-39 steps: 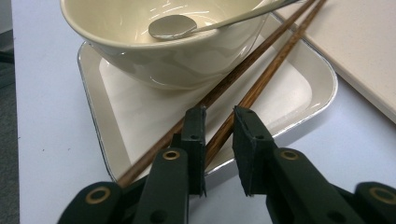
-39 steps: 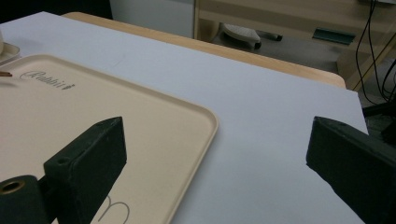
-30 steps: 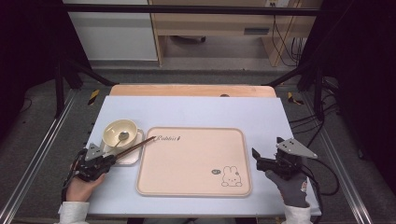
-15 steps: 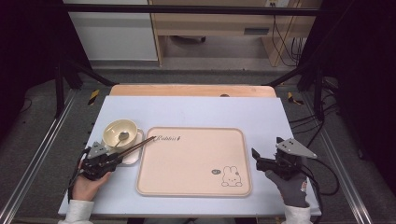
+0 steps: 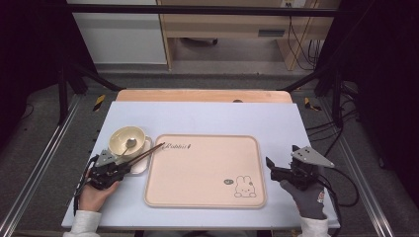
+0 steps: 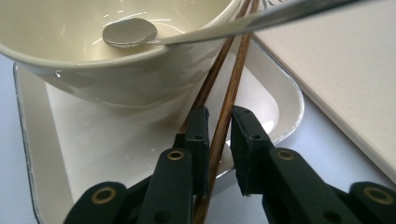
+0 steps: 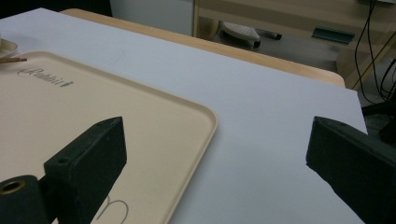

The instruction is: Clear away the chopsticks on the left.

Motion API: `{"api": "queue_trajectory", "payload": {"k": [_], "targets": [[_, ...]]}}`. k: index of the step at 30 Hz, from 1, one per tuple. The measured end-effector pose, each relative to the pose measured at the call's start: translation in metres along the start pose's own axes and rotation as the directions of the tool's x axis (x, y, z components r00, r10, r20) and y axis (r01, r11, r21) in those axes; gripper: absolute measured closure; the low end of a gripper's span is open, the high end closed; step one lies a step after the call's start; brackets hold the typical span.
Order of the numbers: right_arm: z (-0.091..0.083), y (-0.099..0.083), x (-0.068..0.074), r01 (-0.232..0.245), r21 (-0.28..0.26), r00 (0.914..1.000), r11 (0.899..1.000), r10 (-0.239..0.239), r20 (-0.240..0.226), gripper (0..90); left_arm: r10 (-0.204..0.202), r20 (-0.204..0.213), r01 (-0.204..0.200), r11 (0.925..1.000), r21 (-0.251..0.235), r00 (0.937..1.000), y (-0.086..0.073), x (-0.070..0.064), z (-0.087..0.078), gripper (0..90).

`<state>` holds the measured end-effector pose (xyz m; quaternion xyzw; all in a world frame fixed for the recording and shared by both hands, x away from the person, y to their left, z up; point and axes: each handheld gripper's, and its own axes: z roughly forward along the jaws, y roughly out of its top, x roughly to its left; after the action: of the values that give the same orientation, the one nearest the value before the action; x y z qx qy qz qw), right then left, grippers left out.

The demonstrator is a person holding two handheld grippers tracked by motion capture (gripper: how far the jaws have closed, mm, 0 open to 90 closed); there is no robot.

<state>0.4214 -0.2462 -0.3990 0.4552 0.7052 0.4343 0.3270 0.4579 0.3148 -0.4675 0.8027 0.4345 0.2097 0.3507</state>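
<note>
Blue bench (image 5: 207, 116): sheet-covered, carries everything
Tray (image 5: 205, 170): beige, rabbit print, sits mid-bench
Dish (image 6: 116, 149): white, just left of the tray, cream bowl (image 5: 126, 139) and spoon (image 6: 130, 33) on it
Right tongs (image 7: 215, 154): wide open, holding nothing, beside the tray's right edge
Left tongs (image 6: 219, 135): clamped on the wooden chopsticks (image 6: 224, 93), which lean over the dish against the bowl

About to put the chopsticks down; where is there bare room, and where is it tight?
The tray is bare apart from its print, and the mat between tray and far table edge is free. It is crowded at the left: bowl with spoon on the small dish, chopsticks between the left tongs.
</note>
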Motion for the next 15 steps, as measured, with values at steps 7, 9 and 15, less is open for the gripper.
{"api": "queue_trajectory", "payload": {"k": [7, 9, 15], "targets": [[0.0005, -0.0003, 0.0001, 0.004, 0.001, 1.0, 1.0, -0.004, 0.002, 5.3, 0.011, 0.029, -0.011, 0.9999, -0.008, 0.9995, 0.0011, -0.0032, -0.0011, 83.6], [0.0005, -0.0003, 0.0001, 0.005, 0.002, 1.0, 1.0, -0.005, 0.003, 5.3, 0.015, 0.038, -0.014, 0.9998, -0.014, 0.9992, 0.0013, -0.0045, -0.0014, 84.4], [-0.001, 0.0001, -0.001, 0.003, -0.004, 1.0, 1.0, -0.003, 0.008, 4.7, 0.025, 0.034, -0.025, 0.9997, -0.006, 0.9991, 0.0016, -0.0059, -0.0038, 84.8]]}}
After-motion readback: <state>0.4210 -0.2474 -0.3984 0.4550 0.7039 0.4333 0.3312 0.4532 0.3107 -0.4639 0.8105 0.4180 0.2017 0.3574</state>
